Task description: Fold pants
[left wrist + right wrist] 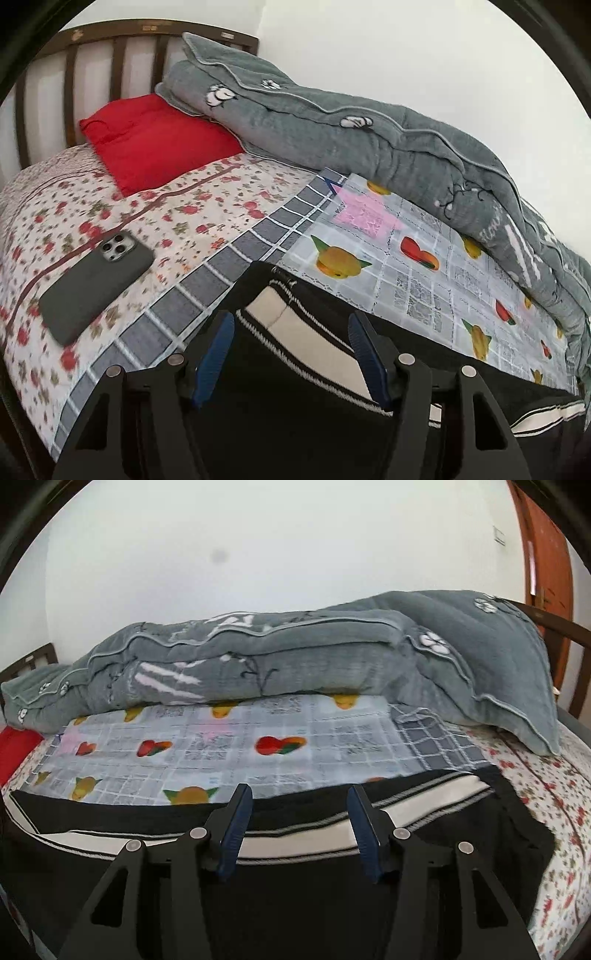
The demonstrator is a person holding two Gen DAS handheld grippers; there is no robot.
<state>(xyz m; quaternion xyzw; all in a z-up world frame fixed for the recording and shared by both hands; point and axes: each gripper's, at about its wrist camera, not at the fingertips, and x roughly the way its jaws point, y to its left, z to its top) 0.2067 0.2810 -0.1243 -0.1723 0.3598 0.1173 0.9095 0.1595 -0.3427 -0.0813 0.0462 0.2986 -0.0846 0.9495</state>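
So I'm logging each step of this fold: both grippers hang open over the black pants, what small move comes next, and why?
Probably lower both and close on the cloth. The left gripper and right gripper are open above the black pants, gripping nothing. The pants lie spread lengthwise on the fruit-print cloth, white side stripe up, so they look unfolded.

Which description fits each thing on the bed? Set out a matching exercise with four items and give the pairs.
Things:
1. phone
2. pillow
3. quilt
4. pants

Descriptions:
A. black with white side stripes
B. red, by the headboard
C. grey-green, bunched along the wall
D. dark case, camera side up, on the floral sheet

Pairs: 1-D, 2-B, 3-C, 4-A
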